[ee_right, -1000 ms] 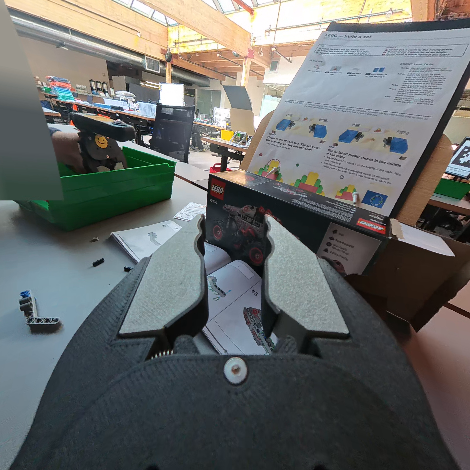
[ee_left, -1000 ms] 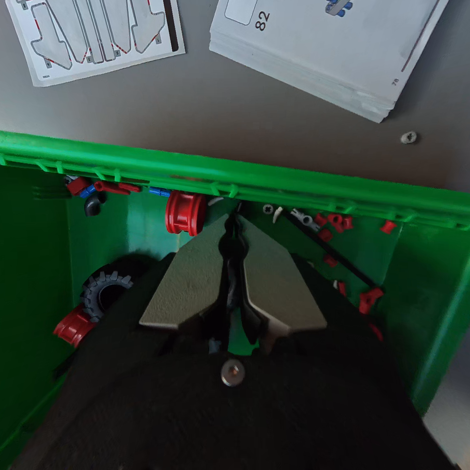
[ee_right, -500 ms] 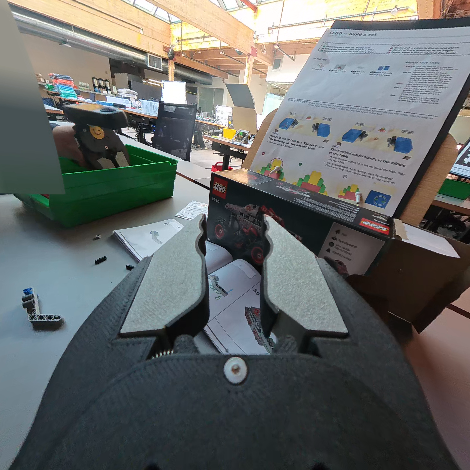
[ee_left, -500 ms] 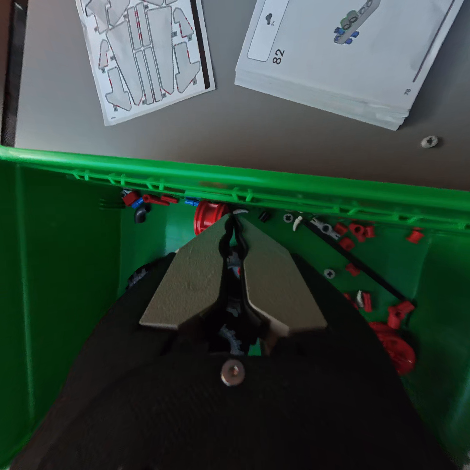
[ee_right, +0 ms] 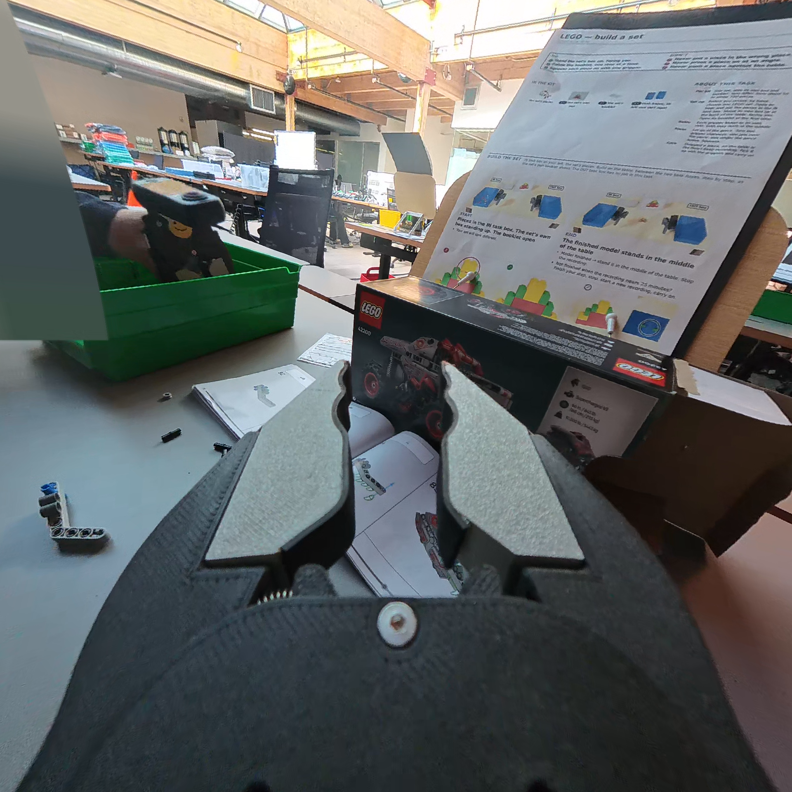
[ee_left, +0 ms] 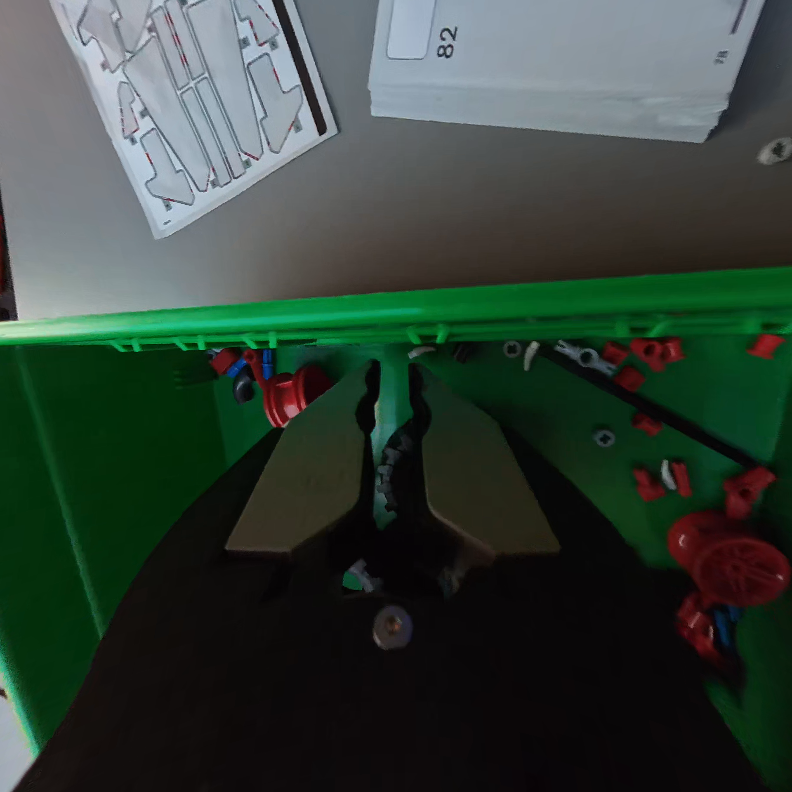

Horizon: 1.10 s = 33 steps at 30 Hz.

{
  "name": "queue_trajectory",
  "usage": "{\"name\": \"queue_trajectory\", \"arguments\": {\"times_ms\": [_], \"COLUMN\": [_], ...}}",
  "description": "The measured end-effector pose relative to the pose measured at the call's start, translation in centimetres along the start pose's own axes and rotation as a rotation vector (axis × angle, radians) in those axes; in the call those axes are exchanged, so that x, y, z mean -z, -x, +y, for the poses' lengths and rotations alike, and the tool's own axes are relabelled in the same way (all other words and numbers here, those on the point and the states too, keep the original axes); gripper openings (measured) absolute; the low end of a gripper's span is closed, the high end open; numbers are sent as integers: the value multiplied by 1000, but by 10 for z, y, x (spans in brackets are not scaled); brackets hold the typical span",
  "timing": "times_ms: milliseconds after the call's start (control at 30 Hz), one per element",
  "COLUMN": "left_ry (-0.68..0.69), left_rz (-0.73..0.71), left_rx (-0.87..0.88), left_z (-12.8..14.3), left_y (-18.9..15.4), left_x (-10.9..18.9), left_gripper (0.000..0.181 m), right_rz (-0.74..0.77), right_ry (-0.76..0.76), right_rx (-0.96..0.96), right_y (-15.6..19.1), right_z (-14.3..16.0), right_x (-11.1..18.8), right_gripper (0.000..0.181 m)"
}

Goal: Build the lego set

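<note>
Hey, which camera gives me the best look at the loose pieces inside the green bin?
Left wrist view: it looks down into the green bin at the pieces. The right wrist view shows only the bin's outer wall.

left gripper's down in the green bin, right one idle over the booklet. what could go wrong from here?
1. The left gripper is slightly open with a black toothed piece between its fingers; the frame is blurred, so the grip is unclear and the piece may drop back.
2. A red wheel hub sits beside the left finger and could get knocked.
3. The green bin rim lies just ahead of the tips; lifting forward may clip it.
</note>
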State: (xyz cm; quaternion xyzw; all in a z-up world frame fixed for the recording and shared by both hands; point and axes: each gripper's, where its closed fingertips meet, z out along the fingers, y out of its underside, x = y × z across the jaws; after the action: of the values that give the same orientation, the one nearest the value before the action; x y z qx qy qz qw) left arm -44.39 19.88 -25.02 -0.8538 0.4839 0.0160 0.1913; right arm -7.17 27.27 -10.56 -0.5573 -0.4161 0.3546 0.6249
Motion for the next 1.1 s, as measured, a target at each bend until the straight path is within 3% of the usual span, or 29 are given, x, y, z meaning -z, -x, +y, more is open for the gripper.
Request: {"name": "queue_trajectory", "arguments": {"times_ms": [100,333,667,933,1100], "left_ry": [12,-52,-14,-13,-4], "left_rz": [13,84,209,197,105], "left_rx": [-81,-198,-237,-186,-176], "left_z": [2,-4,0,0,7], "left_y": [-1,-12,-20,-21,-17], "left_x": [-5,-3,-3,-3,11], "left_gripper": [5,14,0,0,0], "right_rz": [0,0,4,-6,-8], "right_ry": [4,3,-5,-9,-31], "right_rx": [3,-4,-11,-7,-9], "right_y": [0,-1,-2,0,0], "right_z": [1,1,0,-2,-7], "right_x": [0,0,2,2,5], "right_gripper": [35,34,33,32,32]}}
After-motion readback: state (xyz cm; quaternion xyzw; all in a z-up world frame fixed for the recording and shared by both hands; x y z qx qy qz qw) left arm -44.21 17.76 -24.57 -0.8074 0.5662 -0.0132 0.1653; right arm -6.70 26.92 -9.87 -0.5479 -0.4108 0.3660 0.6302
